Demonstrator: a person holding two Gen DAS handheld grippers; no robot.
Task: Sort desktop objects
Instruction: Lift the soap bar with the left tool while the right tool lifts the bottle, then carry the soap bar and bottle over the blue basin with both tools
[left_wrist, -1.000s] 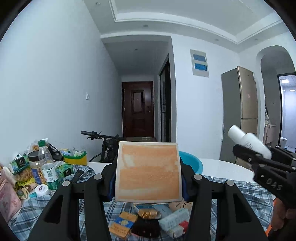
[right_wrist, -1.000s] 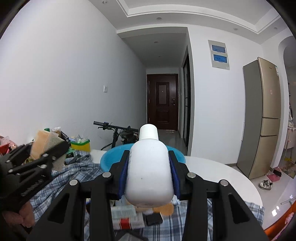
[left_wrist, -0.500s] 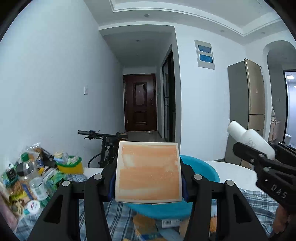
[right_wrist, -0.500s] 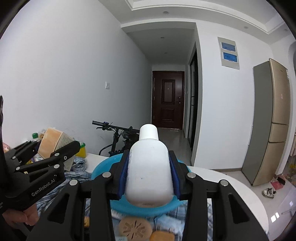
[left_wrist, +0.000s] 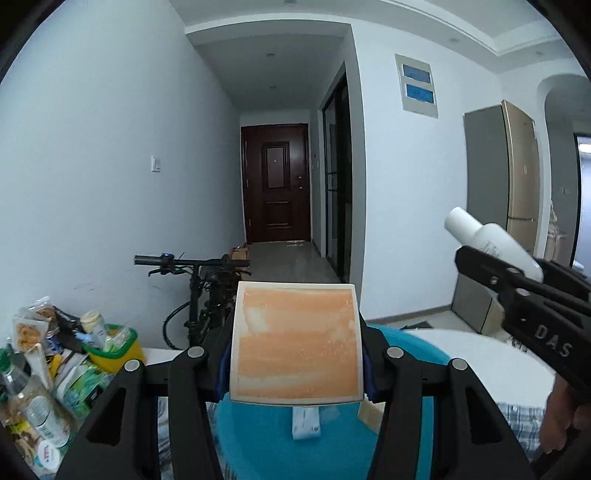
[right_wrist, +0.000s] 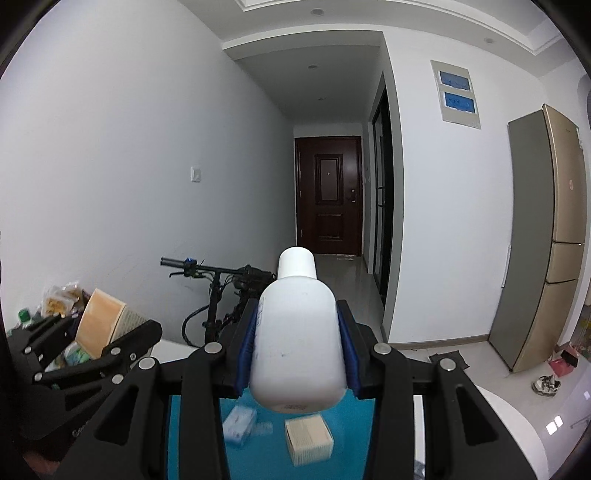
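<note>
Both tools are clenched: my left tool (left_wrist: 295, 365) grips an orange box (left_wrist: 295, 343), my right tool (right_wrist: 297, 363) grips a white bottle (right_wrist: 297, 343). A second ago checked cloth and loose snacks lay under them. Now the blue bowl (left_wrist: 413, 369) sits right below both, so I have carried the two things over it. I think dropping comes next.

A small packet (right_wrist: 240, 424) and a tan box (right_wrist: 308, 437) already lie in the bowl under my right tool, with bare blue around them. The tools are near each other, so I should let go one at a time. Left of my left tool, bottles and a yellow tub (left_wrist: 114, 345) crowd the bench (left_wrist: 498, 354); its white edge curves away to the right.
</note>
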